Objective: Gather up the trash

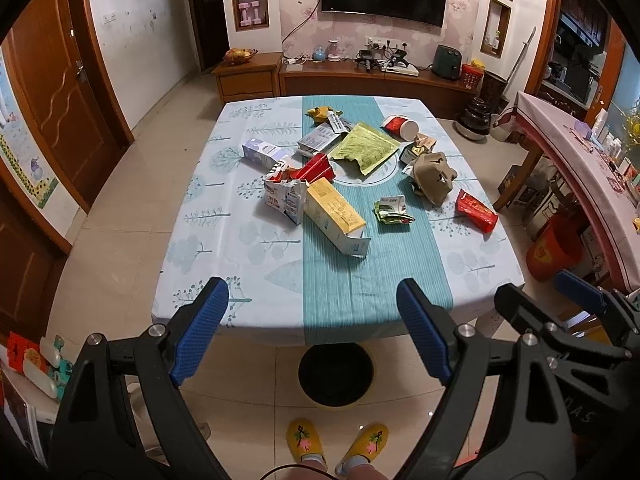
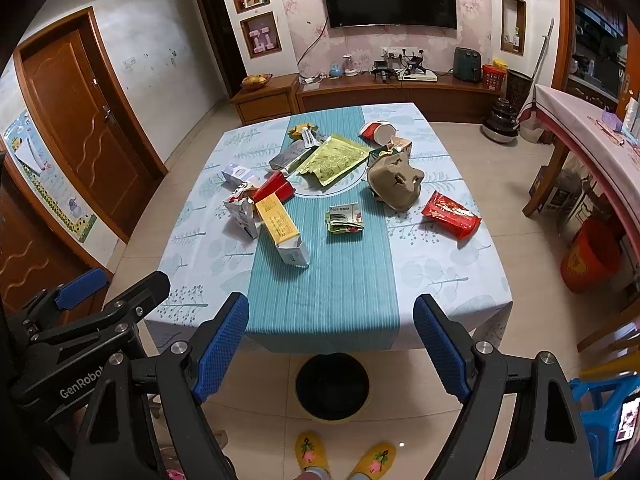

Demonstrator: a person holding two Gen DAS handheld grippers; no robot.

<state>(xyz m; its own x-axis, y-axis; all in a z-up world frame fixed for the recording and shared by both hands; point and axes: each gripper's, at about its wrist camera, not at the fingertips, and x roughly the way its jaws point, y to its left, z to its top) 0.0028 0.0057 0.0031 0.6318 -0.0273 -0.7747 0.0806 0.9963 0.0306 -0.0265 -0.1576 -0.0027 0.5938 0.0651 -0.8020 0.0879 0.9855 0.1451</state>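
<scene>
Both of my grippers hang short of the table's near edge, fingers spread wide and gripping nothing: the left gripper [image 1: 312,328] and the right gripper [image 2: 332,344], side by side, each with blue pads [image 1: 200,332]. Below them I see a dark round bin [image 1: 336,374] on the floor tiles and my yellow slippers [image 2: 346,458]. Ahead, the table [image 1: 200,264] wears a pale leaf-print cloth with a teal runner [image 2: 324,288]. All the trash sits beyond its middle: a yellow carton [image 1: 336,216] touching a torn milk box [image 1: 282,198], a crumpled green wrapper [image 2: 344,220], a red packet [image 2: 450,214] to the right, a brown paper bag [image 2: 396,182], a green pouch [image 1: 366,150] and a red paper cup [image 1: 400,126] farther back.
</scene>
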